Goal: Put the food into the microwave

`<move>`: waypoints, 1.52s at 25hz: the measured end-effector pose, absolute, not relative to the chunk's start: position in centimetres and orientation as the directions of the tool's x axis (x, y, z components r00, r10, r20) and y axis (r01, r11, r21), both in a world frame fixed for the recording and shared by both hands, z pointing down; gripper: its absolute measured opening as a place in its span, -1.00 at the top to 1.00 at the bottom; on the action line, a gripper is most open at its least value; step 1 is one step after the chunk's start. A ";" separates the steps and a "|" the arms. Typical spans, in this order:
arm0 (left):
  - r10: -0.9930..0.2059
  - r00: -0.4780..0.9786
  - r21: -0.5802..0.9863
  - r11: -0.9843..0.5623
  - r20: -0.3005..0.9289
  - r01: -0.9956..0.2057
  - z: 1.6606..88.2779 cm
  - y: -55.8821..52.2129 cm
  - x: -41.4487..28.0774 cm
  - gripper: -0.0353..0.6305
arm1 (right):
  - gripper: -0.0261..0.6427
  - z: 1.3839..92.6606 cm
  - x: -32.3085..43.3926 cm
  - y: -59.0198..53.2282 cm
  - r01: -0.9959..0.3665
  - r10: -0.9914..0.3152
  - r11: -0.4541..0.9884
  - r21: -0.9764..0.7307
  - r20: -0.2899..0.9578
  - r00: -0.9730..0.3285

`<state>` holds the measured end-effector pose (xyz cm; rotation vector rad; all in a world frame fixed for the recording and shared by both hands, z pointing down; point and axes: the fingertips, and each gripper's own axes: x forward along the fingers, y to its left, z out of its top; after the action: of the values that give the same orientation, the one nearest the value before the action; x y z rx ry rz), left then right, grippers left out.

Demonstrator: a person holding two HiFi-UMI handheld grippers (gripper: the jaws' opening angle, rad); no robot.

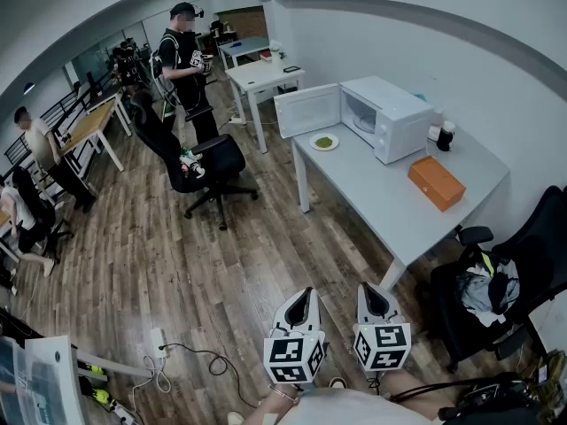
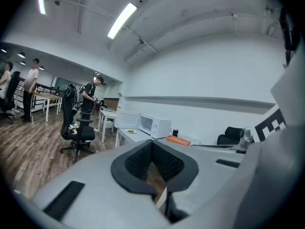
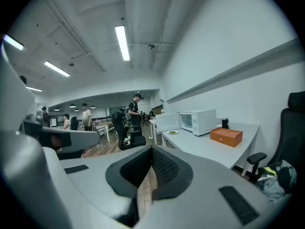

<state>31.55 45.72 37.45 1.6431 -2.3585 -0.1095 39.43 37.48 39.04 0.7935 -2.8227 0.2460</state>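
1. I stood well back from the desk (image 1: 390, 204) with the task not yet begun. My left hand-held gripper (image 1: 306, 292) and right hand-held gripper (image 1: 369, 289) were raised side by side over the floor (image 1: 177, 264).
2. Both had their jaws pressed together on nothing, with only floorboards showing behind the pads.
3. The food (image 1: 324, 142), a green portion on a small plate (image 1: 331, 147), sat on the desk's far end, just beside the microwave (image 1: 394, 113) and below its door (image 1: 307, 111).
4. The door stood open, so in my judgement that step needed no work.
5. Left to do: walk up, grip the plate, slide it inside and probably close the door.
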 end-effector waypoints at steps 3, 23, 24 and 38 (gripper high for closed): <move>-0.930 -0.326 0.215 0.358 0.172 -0.909 37.4 46.1 31.2 0.88 | 0.87 39.0 39.2 37.8 -0.529 -0.496 0.842 -0.101 0.239 -0.835; -0.933 -0.303 0.246 0.345 0.194 -0.906 38.9 46.1 25.6 0.88 | 0.87 40.3 34.0 37.9 -0.552 -0.507 0.823 -0.132 0.268 -0.819; -0.934 -0.300 0.245 0.342 0.194 -0.907 38.9 46.1 25.1 0.88 | 0.87 40.3 33.5 38.0 -0.555 -0.509 0.821 -0.132 0.270 -0.817; -0.948 -0.241 0.259 0.291 0.208 -0.921 39.7 46.2 19.6 0.88 | 0.87 41.0 28.4 38.6 -0.590 -0.540 0.799 -0.120 0.291 -0.790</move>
<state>19.59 46.20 39.68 1.6940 -2.2429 -0.1171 28.41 38.61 41.00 0.8762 -2.7455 0.2992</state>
